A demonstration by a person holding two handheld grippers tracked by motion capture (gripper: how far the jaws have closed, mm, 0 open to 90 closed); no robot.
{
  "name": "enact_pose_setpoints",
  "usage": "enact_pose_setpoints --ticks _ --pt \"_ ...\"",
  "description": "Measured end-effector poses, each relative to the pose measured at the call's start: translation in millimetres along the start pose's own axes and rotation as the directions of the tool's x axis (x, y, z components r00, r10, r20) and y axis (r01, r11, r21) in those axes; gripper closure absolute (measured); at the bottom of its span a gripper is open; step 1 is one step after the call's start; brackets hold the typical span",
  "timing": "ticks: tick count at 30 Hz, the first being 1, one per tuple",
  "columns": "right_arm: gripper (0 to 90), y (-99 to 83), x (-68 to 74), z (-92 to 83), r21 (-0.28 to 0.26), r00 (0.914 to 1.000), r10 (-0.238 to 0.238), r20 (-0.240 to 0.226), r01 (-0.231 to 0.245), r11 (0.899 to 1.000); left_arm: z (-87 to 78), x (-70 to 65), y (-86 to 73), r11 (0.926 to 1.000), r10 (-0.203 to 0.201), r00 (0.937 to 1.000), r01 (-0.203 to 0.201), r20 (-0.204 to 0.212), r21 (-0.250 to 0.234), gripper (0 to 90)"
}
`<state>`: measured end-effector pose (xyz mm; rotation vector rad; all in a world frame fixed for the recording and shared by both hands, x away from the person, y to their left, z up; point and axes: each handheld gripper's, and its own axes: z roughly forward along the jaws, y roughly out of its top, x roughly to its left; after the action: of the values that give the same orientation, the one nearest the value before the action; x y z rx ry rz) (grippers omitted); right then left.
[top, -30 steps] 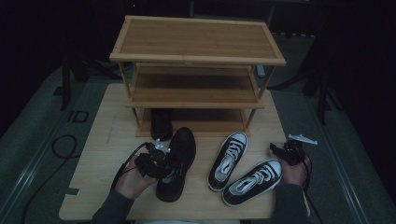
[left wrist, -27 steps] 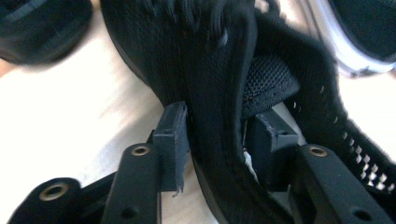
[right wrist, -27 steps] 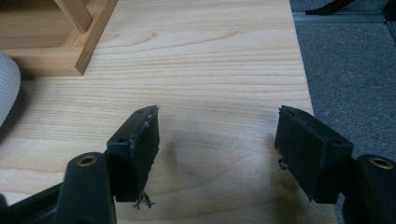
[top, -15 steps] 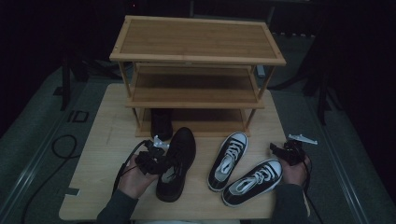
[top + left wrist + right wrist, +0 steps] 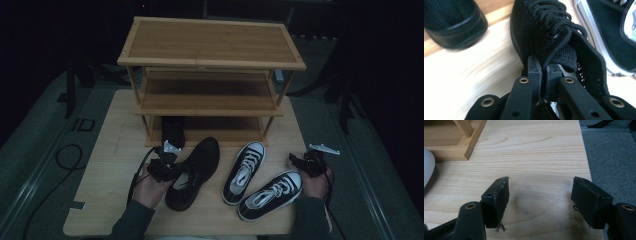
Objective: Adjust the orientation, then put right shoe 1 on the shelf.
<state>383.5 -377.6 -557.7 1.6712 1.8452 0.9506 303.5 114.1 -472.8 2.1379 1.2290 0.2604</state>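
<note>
A black mesh lace-up shoe (image 5: 195, 170) lies on the wooden table (image 5: 115, 150), toe toward the rack. My left gripper (image 5: 167, 162) sits at the shoe's left side by the opening. In the left gripper view its jaws have just been closing, and the gripper (image 5: 544, 67) pinches the shoe (image 5: 544, 32) by its collar wall, beside the tongue. My right gripper (image 5: 305, 162) hovers near the table's right edge; in the right gripper view it (image 5: 540, 197) stands open over bare wood.
A three-tier bamboo shoe rack (image 5: 210, 65) stands at the back, with a second black shoe (image 5: 172, 131) on its lowest shelf. Two black-and-white sneakers (image 5: 245, 170) (image 5: 272, 192) lie right of the black shoe. Dark floor surrounds the table.
The left hand and its gripper have edged slightly against the black shoe's side. The right hand, the sneakers and the rack have not moved.
</note>
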Motion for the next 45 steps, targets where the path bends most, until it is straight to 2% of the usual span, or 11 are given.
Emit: enact_pose_setpoints --ticks 9,21,32,36,45 --pt "30.5 0.0 -0.1 0.0 0.000 1.0000 0.001 -0.001 -0.001 1.000 12.7 1.8 16.5 0.9987 -0.030 0.9994 0.031 0.017 -0.039 85.9" --pt "30.4 0.1 -0.5 0.2 0.000 1.0000 -0.003 -0.002 0.003 1.000 23.7 10.1 35.9 0.9948 -0.069 0.9976 0.069 0.000 -0.075 85.9" --pt "30.5 0.2 -0.5 0.3 0.000 1.0000 -0.004 -0.001 0.004 1.000 32.2 22.4 50.8 0.9856 -0.127 0.9913 0.122 -0.034 -0.117 85.9" --pt "30.5 0.2 -0.5 0.3 0.000 1.0000 -0.004 -0.002 0.004 1.000 36.2 26.1 57.8 0.9808 -0.151 0.9872 0.143 -0.051 -0.133 85.9" --pt "30.5 0.4 -0.4 0.5 0.000 1.0000 -0.005 -0.001 0.005 1.000 46.4 30.7 64.4 0.9700 -0.194 0.9794 0.184 -0.054 -0.159 85.8"
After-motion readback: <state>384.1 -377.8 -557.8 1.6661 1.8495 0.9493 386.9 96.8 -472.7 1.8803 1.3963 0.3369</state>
